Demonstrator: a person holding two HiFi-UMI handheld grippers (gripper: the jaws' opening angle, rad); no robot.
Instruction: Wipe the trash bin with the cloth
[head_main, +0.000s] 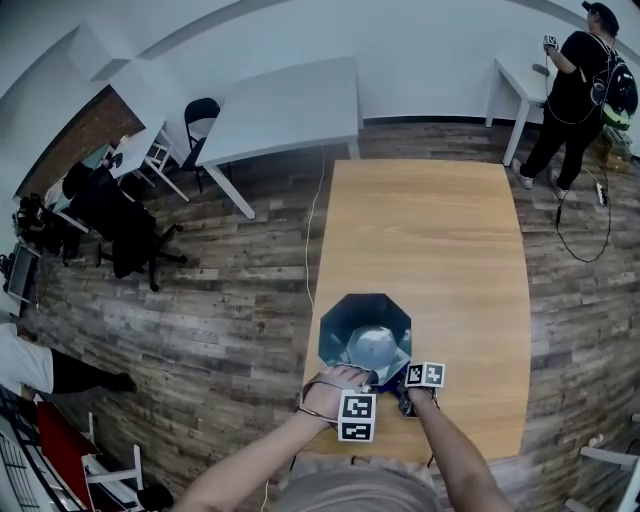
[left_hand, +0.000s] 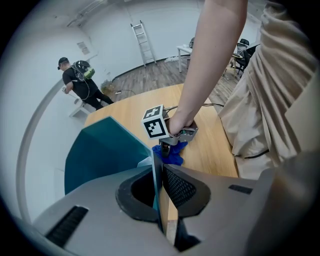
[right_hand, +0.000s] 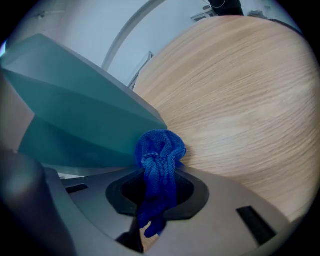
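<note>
While the teal bin (head_main: 365, 325) stands toward the table's (head_main: 440, 220) near-left corner, we have our left gripper (left_hand: 159, 200) clamped on its thin rim, and our right gripper (right_hand: 156, 210) pinches the bunched blue cloth (right_hand: 159, 150) right at its outer wall.

Grey left gripper (left_hand: 159, 172) and right gripper (right_hand: 159, 175) bear black-and-white marker cubes (head_main: 357, 416) — top (left_hand: 270, 100) seemingly beige.

bin (head_main: 365, 318): teal, paler grey inside | cloth (right_hand: 159, 155): bright blue, knit weave | table (head_main: 430, 230): light wood grain | floor (head_main: 230, 300): grey-brown planks | cubes (head_main: 357, 416): black-and-white square markers | far table (head_main: 290, 105): white | person (head_main: 575, 90): black clothes
</note>
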